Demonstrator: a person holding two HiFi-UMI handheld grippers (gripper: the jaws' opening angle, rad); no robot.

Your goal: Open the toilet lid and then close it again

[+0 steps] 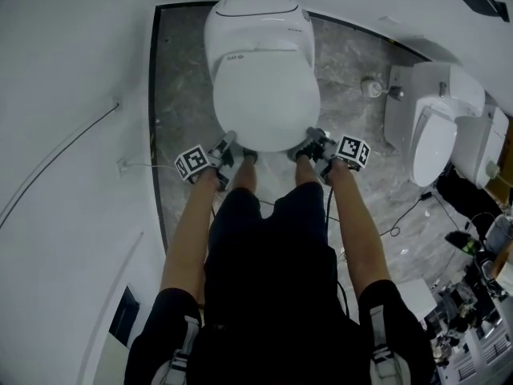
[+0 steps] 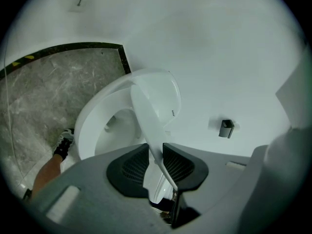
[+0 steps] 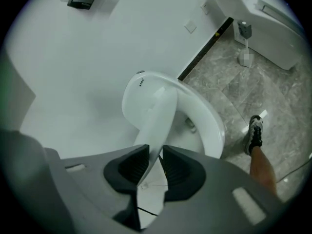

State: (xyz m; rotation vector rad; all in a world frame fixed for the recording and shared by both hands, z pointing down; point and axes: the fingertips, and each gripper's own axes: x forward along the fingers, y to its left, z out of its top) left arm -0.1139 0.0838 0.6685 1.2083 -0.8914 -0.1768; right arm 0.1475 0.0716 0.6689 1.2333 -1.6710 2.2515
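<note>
Left gripper (image 1: 232,143), right gripper (image 1: 311,139) on one lid (image 1: 265,95)

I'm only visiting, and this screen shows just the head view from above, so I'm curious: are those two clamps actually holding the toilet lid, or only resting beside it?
Observer: The left gripper is shut on the toilet lid. Its own view shows the lid's edge pinched between the pads.
Operator: And the other one?
Observer: The right gripper grips the same lid, with a pad on each face.
Operator: From above the lid looks flat down.
Observer: It isn't. Both gripper views show it tilted up off the seat, with the bowl open beneath.
</note>
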